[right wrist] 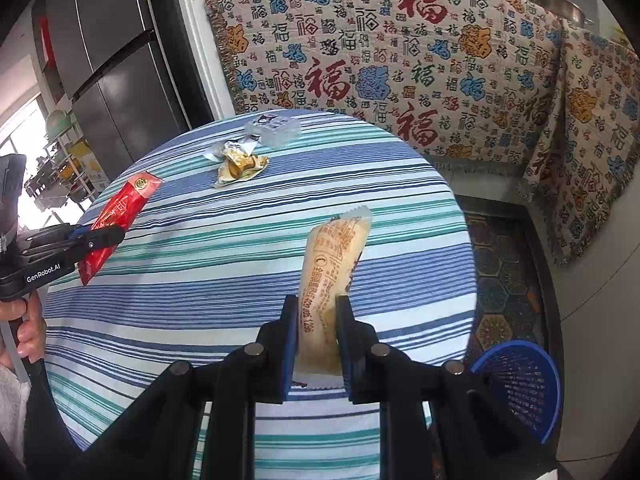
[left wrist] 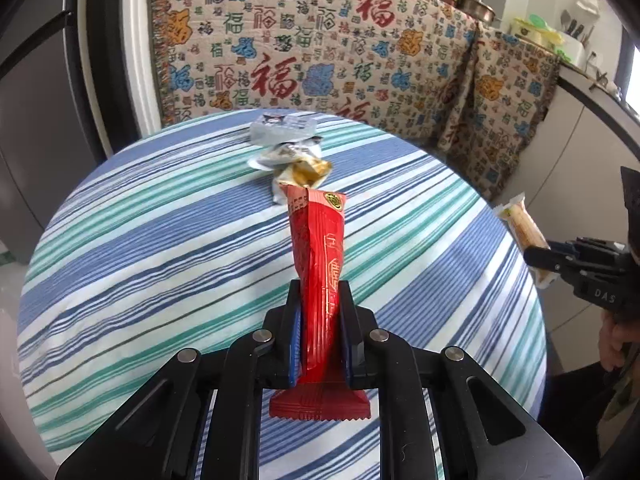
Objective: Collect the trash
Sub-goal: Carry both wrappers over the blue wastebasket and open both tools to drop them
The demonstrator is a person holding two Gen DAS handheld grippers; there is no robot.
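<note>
The round worktop (right wrist: 240, 280) under its blue, green and white striped cloth spreads out ahead of and beneath both tongs. Beyond its far edge, well ahead of both tongs, hangs a patterned blanket (left wrist: 320, 52) printed with red, blue and orange characters. To the left of the right tongs, behind the worktop, stands a dark fridge (right wrist: 116, 68). Low to the right of the right tongs, off the worktop's edge, sits a blue mesh basket (right wrist: 524, 384) on the floor.

The left tongs (left wrist: 320, 320) are pinched on a red wrapper (left wrist: 320, 264), which sticks up and forward from between the pads, its crimped end hanging out behind them. In the right wrist view a hand (right wrist: 28, 320) holds the grip of these tongs. The right tongs (right wrist: 318, 332) are pinched on a pale yellow wrapper (right wrist: 332, 272) with printed text, which likewise juts forward, above the cloth.

Farther ahead of both tongs, near the worktop's far edge, lie a crumpled gold-and-white wrapper (right wrist: 236, 164) and, just behind it, a clear plastic packet (right wrist: 274, 128); the two look to be touching in the left wrist view.
</note>
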